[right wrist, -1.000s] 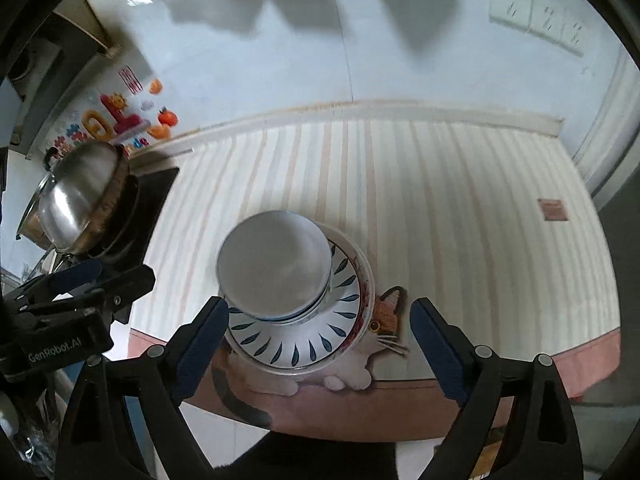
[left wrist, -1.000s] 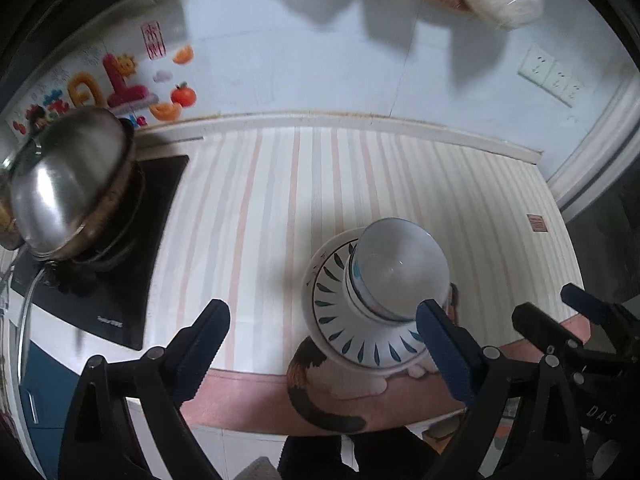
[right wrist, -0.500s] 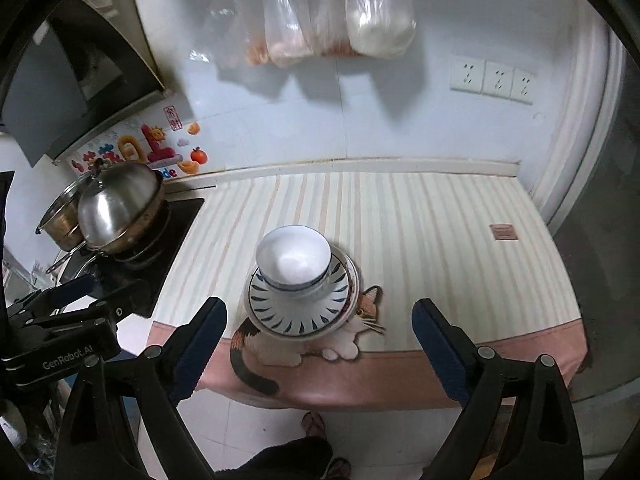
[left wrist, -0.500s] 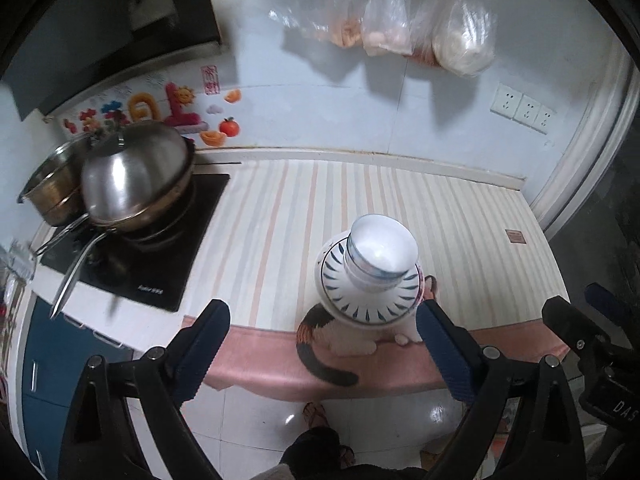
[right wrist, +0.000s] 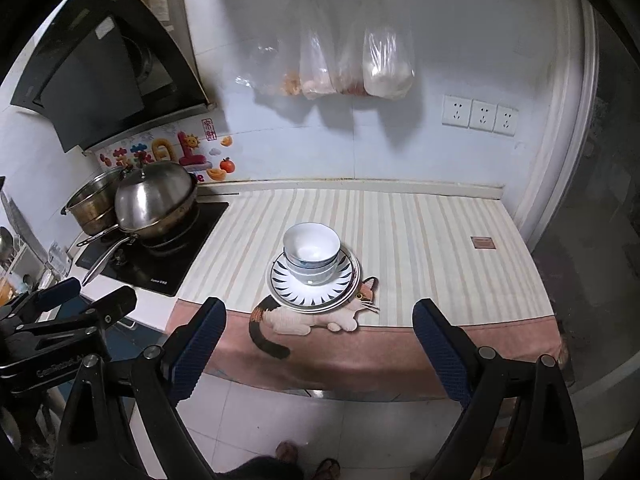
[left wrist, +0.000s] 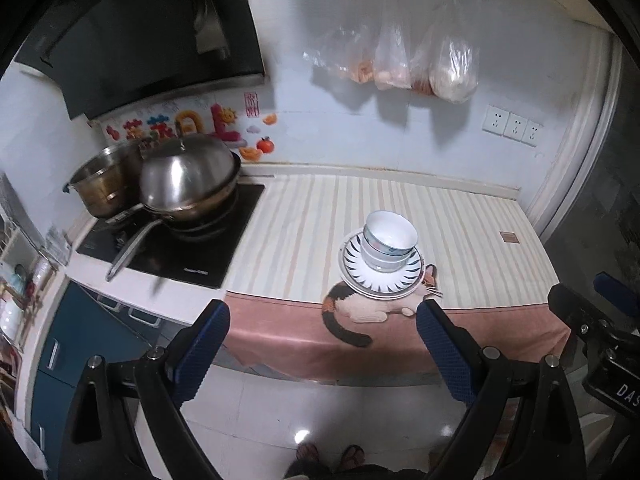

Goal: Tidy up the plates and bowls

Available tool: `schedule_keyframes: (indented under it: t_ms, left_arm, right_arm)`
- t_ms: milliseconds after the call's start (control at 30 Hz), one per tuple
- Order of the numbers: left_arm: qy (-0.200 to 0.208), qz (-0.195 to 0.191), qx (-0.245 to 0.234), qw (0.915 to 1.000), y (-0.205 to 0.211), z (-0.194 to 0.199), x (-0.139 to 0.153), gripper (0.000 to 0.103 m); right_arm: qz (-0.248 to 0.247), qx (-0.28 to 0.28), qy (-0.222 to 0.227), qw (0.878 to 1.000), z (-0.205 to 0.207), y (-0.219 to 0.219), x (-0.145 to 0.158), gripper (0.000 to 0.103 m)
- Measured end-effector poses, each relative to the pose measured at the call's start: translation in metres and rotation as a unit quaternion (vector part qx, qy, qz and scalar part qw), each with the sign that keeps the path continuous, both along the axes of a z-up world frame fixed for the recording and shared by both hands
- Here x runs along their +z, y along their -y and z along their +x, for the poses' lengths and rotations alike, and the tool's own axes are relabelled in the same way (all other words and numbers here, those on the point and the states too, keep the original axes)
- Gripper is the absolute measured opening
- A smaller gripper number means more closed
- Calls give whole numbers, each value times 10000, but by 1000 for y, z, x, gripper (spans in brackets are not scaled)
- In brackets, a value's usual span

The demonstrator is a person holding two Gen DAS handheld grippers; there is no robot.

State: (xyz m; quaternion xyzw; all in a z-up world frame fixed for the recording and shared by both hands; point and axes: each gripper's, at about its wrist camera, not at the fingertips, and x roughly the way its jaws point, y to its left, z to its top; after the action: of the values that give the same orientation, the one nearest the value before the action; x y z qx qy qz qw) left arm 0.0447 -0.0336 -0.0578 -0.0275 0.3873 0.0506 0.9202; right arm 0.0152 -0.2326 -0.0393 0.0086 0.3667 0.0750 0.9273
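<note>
Both the left gripper and right gripper hung empty, jaws wide apart, while the 2 nested bowls sat atop the plates near the desk front edge, where a careless nudge could topple them.

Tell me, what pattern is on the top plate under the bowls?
White with dark blue petal-like dashes ringing the rim of the top plate; clearest in the right wrist view.

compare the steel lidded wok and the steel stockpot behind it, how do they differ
The steel lidded wok is covered by a domed lid; the steel stockpot is uncovered. The wok is wide, shallow and has a long handle; the stockpot is taller with straight sides. The wok sits nearer the striped counter. Both are shiny steel, at the black cooktop.
</note>
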Motion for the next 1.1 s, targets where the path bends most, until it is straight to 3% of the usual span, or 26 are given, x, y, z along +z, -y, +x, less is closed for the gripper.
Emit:
schedule_keyframes:
  t_ms: [233, 500, 1100]
  left_arm:
    - [175, 100, -138, 9997, -8, -28, 10, 95]
    - [230, 22, -212, 9995, -15, -41, 13, 96]
    - [278, -23, -298, 9992, -18, -45, 16, 96]
  right_arm:
    - [-32, -138, 182, 9997, -43, -17, 13, 97]
    - [-25, -270, 227, 9994, -65, -27, 19, 97]
    - [57, -438, 218, 9988, -71, -27, 19, 97]
